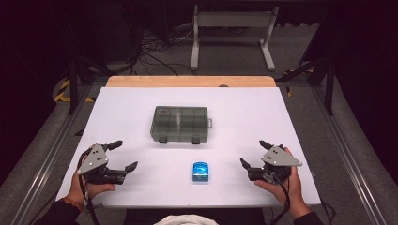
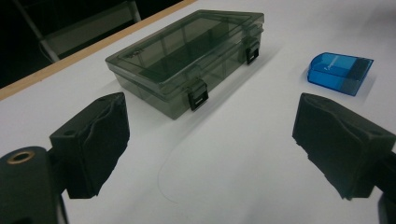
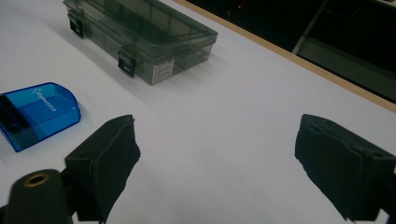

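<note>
Both tongs, left tongs (image 1: 123, 154) and right tongs (image 1: 253, 152), are gaping wide, holding nothing; the little blue box (image 1: 201, 171) is sitting between them, slightly nearer the right.

Smoky grey translucent box (image 1: 179, 123), clear blue case (image 1: 200, 171), white table (image 1: 253, 117)
</note>
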Demonstrator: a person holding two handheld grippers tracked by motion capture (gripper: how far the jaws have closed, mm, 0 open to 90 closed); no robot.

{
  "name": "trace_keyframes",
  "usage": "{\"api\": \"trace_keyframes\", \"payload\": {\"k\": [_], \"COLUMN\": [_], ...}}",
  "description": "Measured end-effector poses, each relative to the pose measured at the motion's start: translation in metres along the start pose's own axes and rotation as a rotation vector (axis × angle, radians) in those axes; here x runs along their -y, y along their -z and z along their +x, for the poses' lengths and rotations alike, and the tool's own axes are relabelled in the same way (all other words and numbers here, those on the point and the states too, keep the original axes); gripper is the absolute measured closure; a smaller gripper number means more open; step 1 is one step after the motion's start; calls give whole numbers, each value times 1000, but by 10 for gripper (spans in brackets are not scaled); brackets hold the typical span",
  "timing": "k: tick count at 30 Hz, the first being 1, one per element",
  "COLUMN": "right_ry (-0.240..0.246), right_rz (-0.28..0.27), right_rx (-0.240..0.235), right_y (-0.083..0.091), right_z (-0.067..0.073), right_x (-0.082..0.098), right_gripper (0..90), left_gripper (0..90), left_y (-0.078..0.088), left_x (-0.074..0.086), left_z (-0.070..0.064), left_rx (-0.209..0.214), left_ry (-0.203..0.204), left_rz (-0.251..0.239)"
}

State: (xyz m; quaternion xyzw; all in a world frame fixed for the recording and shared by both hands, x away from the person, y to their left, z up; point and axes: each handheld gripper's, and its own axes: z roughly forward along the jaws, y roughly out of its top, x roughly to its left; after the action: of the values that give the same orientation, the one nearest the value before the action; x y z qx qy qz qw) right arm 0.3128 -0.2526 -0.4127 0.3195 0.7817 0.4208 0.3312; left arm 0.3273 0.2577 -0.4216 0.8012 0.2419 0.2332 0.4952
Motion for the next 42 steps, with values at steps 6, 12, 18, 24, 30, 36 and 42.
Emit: {"api": "trace_keyframes", "payload": {"k": [6, 12, 18, 24, 30, 36, 42], "right_ry": [1, -5, -3, -13, -33, 15, 25], "right_rz": [17, 32, 43, 69, 102, 168, 182], "right_rx": [-11, -32, -59, -89, -152, -192, -246], "right_y": [-4, -12, -20, -31, -49, -87, -129], "right_z": [0, 1, 3, 3, 1, 14, 22], "right_x": [1, -1, -3, -7, -17, -40, -58], "right_gripper": [144, 148, 162, 192, 255, 282, 342], "left_gripper": [129, 134, 154, 201, 236, 300, 337], "left_y": [-1, -1, -4, -22, -47, -80, -102], "left_x": [2, 4, 4, 2, -1, -9, -14], "left_z": [1, -1, -1, 5, 21, 33, 43], "left_rx": [4, 17, 21, 38, 53, 68, 70], "left_ry": [-2, -10, -16, -22, 9, 16, 36], "left_rz": [12, 35, 61, 133, 199, 268, 298]}}
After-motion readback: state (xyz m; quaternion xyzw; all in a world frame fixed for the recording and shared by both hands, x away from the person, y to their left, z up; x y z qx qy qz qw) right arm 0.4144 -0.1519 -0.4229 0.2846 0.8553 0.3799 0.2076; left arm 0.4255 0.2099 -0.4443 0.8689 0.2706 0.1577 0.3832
